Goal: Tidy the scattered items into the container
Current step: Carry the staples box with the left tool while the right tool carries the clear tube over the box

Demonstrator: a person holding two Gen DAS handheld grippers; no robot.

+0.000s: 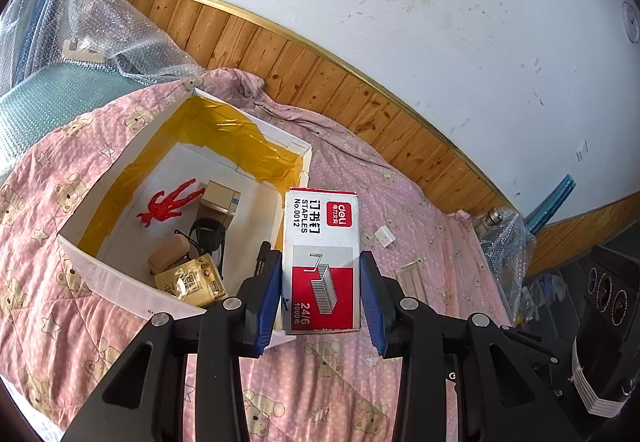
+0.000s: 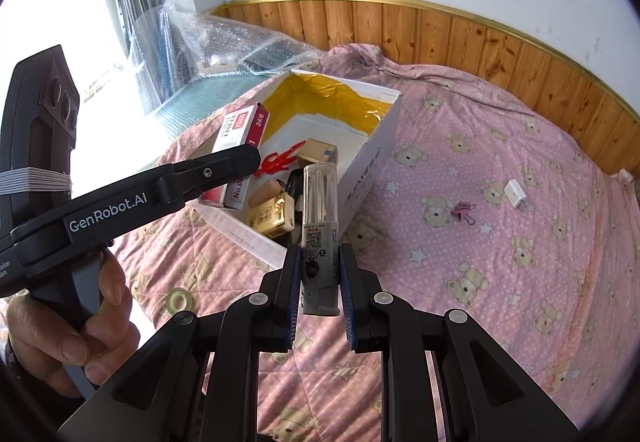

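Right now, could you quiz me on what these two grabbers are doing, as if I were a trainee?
1. True or false: the left gripper is empty.
2. What does the right gripper hold? A) clear tube B) red figure C) binder clip
3. Fill in: the red figure lies inside the white ____.

Key: 1 false, it clamps the staples box. 2 A, the clear tube. 3 box; the white box sits on the pink quilt.

Red-white staples box (image 1: 320, 262), pink bear-patterned quilt (image 2: 500, 242), yellow-lined white container (image 1: 100, 266)
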